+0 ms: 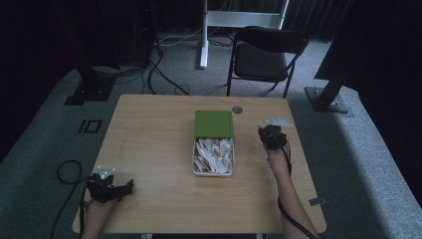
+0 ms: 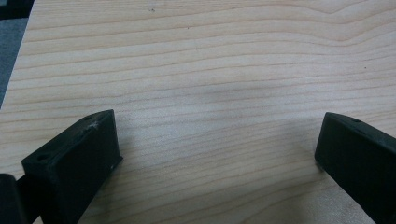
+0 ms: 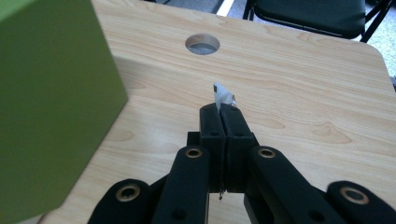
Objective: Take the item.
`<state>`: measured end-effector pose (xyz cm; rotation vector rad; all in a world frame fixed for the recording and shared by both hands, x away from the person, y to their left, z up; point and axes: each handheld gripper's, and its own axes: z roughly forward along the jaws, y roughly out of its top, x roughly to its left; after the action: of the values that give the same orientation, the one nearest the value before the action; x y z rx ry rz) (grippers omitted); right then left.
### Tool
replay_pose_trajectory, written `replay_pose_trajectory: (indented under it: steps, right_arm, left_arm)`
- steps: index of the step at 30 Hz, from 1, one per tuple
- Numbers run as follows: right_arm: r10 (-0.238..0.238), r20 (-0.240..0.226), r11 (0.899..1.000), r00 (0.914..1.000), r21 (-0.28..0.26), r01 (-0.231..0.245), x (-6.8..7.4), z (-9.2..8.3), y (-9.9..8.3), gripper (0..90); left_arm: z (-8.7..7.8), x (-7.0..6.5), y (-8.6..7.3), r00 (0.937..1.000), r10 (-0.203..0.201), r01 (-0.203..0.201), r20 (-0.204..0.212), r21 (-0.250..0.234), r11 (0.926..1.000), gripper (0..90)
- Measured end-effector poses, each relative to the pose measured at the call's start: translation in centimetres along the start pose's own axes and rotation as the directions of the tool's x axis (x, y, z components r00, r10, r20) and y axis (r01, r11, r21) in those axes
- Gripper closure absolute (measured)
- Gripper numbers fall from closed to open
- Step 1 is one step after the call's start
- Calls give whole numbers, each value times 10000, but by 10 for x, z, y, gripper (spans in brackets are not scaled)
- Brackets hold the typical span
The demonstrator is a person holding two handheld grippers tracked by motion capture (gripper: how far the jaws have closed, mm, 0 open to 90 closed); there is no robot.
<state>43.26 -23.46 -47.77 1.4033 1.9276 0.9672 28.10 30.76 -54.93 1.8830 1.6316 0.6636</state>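
A white box (image 1: 194, 167) holds several white paper-like pieces (image 1: 214, 154) at the middle of the wooden table (image 1: 149, 144). Its green lid (image 1: 214, 123) stands at the box's far end and looms at the left of the right gripper view as a green lid (image 3: 46, 93). My right gripper (image 1: 263, 131) hovers just right of the lid, shut on a small white piece (image 3: 223, 96) that sticks out past the right gripper (image 3: 220, 111) tips. My left gripper (image 1: 127, 187) rests at the near left corner; the left gripper (image 2: 219, 135) stands open over bare wood.
A round cable hole (image 1: 237, 109) sits near the table's far edge, seen as the hole (image 3: 202, 43) ahead of the right jaws. A black folding chair (image 1: 266, 55) stands beyond the table. Cables (image 1: 67, 172) lie on the carpet at the left.
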Motion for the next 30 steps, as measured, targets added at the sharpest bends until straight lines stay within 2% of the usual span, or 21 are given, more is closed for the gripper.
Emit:
replay_pose_trajectory:
  steps: [5,9,11,16,22,26,28,29,30]
  right_arm:
    - [-196,456,9987,9988,485,174,-2,23,-1,891]
    - [-331,1154,9962,9928,837,235,-3,40,-8,891]
    - [-462,1285,9942,9906,1024,331,0,47,-13,891]
    - [-264,553,9929,9981,1169,198,11,55,-19,891]
    - [65,-386,9909,9992,1346,-12,19,60,-21,858]
    - [24,-702,9884,9975,1517,83,23,66,-25,766]
    - [217,-993,9882,9948,1532,-62,24,68,-25,704]
    - [255,-1130,9865,9933,1639,-66,25,69,-26,654]
    - [272,-1257,9871,9917,1602,-68,26,70,-26,562]
  left_arm:
    - [0,0,0,10000,0,0,0,0,10000,7]
    - [0,0,0,10000,-1,1,-1,0,10000,7]
    - [0,0,0,10000,7,-7,0,0,10000,7]
    - [0,0,0,10000,4,-4,-1,0,10000,7]
    - [0,0,0,10000,0,0,-1,0,10000,7]
    - [0,0,0,10000,-1,1,0,-2,10000,7]
    - [0,0,0,10000,-1,1,-2,-1,10000,7]
    - [0,0,0,10000,-1,1,-1,-1,10000,7]
    - [0,0,0,10000,-2,2,-1,-2,10000,7]
